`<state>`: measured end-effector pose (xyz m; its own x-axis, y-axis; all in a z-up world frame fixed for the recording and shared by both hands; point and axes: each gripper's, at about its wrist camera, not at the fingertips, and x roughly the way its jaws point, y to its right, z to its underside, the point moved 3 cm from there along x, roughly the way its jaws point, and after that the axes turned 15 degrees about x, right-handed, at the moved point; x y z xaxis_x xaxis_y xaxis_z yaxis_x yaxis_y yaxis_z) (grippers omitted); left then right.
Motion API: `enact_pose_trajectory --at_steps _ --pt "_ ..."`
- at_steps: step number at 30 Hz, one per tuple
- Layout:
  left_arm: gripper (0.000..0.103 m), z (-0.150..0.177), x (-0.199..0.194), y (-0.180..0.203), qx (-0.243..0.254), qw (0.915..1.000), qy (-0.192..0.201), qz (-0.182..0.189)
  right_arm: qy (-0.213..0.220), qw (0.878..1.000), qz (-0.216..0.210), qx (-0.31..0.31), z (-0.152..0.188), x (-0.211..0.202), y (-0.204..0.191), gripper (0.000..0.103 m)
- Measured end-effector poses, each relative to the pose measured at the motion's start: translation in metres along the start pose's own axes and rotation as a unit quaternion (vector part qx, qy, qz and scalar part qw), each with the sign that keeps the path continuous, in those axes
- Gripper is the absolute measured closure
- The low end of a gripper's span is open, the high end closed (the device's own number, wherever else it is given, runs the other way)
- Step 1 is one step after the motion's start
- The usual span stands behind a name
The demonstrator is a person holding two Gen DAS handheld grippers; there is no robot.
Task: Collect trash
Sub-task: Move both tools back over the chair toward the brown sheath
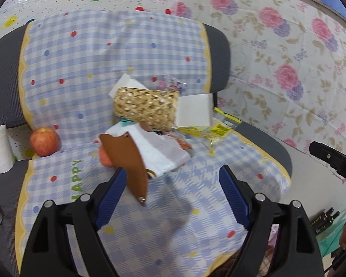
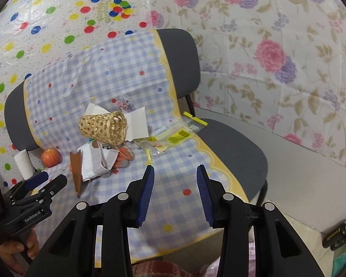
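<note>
Woven basket [image 2: 103, 128] lies tipped, seemingly empty; both claws [image 1: 173, 194] [image 2: 175, 194] gape, holding nothing.

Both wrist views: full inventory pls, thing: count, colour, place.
chair: 1, grey, under checked cloth
cloth: 1, blue-white check, over chair
basket: 1, tan woven, on its side mid-seat
apple: 1, red, seat's left edge
paper roll: 1, white, left of apple
white card: 1, right of basket
yellow wrappers: several, right of basket
brown flap: 1, front of pile
white bag: 1, below basket
left gripper: open, empty
right gripper: fingers apart, empty
</note>
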<state>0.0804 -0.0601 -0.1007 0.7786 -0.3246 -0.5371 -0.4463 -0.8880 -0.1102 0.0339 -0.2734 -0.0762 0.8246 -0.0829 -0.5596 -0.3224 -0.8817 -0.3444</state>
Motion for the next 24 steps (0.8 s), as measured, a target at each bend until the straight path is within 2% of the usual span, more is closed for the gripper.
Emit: enact_pose_trajectory --at_steps 5,9,17,24 --pt "0.023 0.003 0.01 -0.02 -0.012 0.9996 -0.012 -0.024 -0.002 1.0 -0.012 -0.009 -0.005 0.02 -0.022 0.063" --pt "0.023 0.01 0.027 -0.032 -0.007 0.9977 -0.036 -0.056 -0.01 1.0 -0.019 -0.017 -0.006 0.042 -0.04 0.063" --pt "0.023 0.024 0.062 -0.042 -0.015 0.9935 -0.091 -0.068 -0.03 0.999 -0.03 -0.021 -0.006 0.08 -0.063 0.063" --pt "0.024 0.029 0.088 -0.033 0.009 0.9879 -0.139 -0.067 -0.044 0.998 -0.029 -0.021 -0.002 0.095 -0.062 0.063"
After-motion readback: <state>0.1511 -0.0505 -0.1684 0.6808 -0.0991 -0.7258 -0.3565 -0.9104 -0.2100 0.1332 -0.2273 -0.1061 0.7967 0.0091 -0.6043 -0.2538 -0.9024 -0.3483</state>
